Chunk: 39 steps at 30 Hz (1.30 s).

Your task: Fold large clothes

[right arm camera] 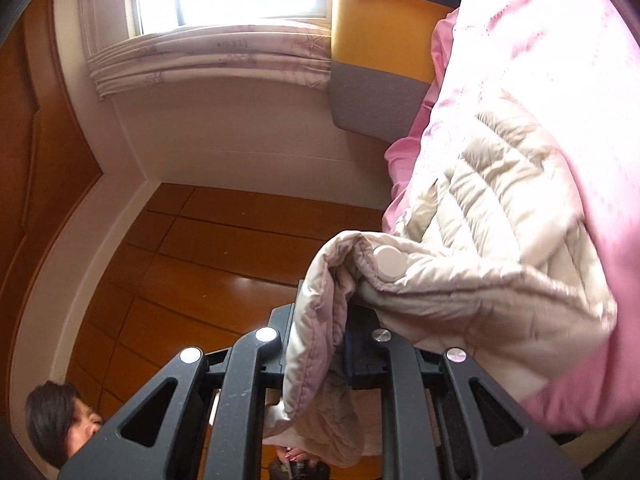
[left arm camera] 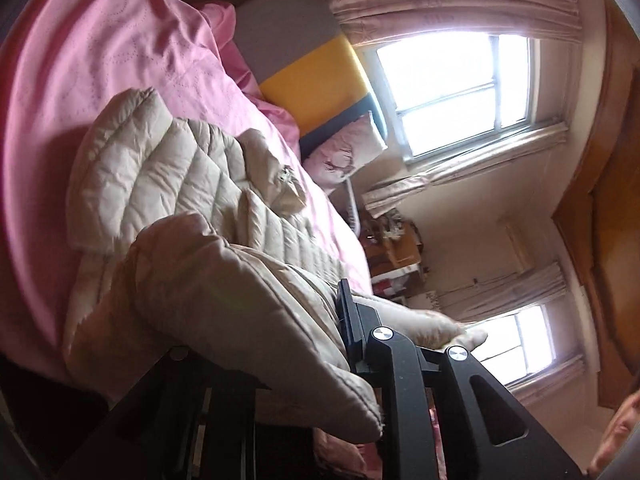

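The left gripper (left arm camera: 340, 320) clamped a fold of the beige quilted jacket (left arm camera: 160, 184) between its fingers. The right gripper (right arm camera: 320, 328) pinched the jacket's hem beside a snap button (right arm camera: 389, 263), above the pink bed (left arm camera: 80, 60).

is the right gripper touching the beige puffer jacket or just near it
Touching. In the right wrist view the right gripper has the beige puffer jacket edge pinched between its fingers, the fabric draping over and down between them.

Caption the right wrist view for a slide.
Right gripper clamps beige quilted puffer jacket hem beside pink bedsheet.
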{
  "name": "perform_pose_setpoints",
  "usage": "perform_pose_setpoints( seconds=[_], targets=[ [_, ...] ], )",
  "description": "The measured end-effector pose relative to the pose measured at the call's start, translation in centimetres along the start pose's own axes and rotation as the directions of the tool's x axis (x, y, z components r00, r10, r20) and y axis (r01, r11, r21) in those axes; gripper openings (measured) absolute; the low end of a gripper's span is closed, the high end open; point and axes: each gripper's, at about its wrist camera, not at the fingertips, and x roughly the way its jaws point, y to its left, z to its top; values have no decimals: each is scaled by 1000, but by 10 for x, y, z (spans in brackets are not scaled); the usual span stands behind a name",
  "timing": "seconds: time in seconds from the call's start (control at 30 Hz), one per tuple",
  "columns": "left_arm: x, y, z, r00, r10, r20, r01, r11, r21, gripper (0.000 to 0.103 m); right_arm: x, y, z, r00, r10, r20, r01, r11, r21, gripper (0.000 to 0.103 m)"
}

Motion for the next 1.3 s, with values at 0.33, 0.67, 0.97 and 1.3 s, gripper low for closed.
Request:
perform_pose_setpoints(
  seconds=[0.33, 0.67, 0.97, 1.3],
  targets=[
    [62, 26, 45, 974, 225, 28, -226, 973, 53, 25, 42, -49, 35, 973, -200, 112, 197, 980, 39, 17],
    [56, 62, 49, 976, 176, 131, -168, 983, -71, 55, 33, -20, 36, 925, -284, 253, 324, 936, -135, 78],
    [41, 25, 40, 878, 348, 328, -400, 910, 105, 94, 113, 46, 17, 733, -640, 231, 643, 540, -542, 81],
    [94, 29, 27, 767, 566, 303, -641, 701, 314, 95, 243, -22, 6, 368, -894, 255, 620, 32, -784, 42]
  ],
)
